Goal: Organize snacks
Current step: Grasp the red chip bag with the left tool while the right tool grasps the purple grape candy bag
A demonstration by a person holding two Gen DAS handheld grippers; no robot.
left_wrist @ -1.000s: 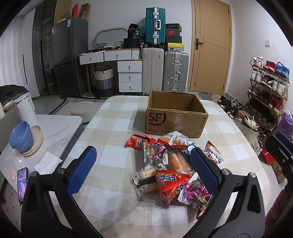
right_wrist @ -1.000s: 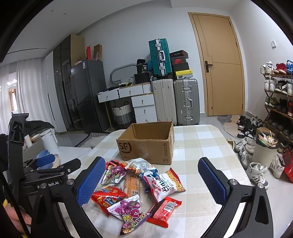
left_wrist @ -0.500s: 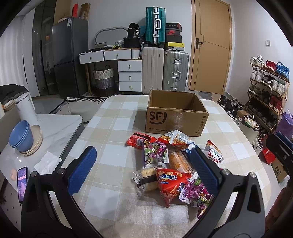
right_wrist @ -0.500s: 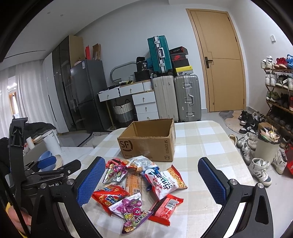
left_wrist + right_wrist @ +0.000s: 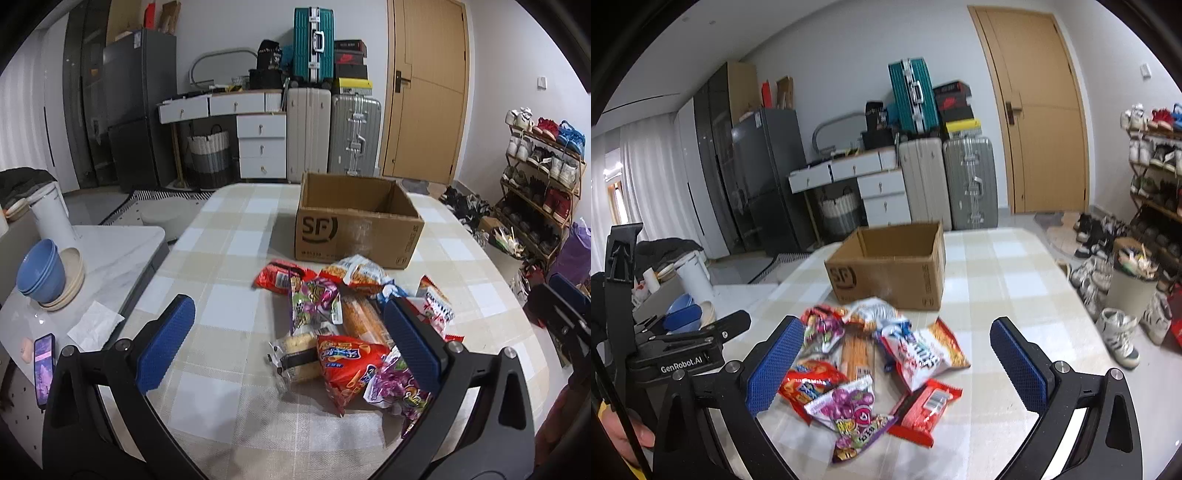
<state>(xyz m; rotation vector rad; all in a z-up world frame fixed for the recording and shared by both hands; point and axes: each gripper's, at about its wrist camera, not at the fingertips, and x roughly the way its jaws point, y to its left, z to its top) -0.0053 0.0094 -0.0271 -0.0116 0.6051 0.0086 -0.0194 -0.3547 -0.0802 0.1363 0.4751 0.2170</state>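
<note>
Crinkly foil snack packets are lying heaped on the checked table before the empty cardboard box; left gripper and right gripper are hovering spread wide, holding nothing; packets are looking light, slippery, crushable, best pinched at a sealed edge

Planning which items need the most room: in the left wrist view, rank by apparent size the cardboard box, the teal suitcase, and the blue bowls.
1. Cardboard box, clearly the largest, though also nearest.
2. Teal suitcase, which looks smaller, but it stands far back, so its true size may be larger.
3. Blue bowls, the smallest.
</note>
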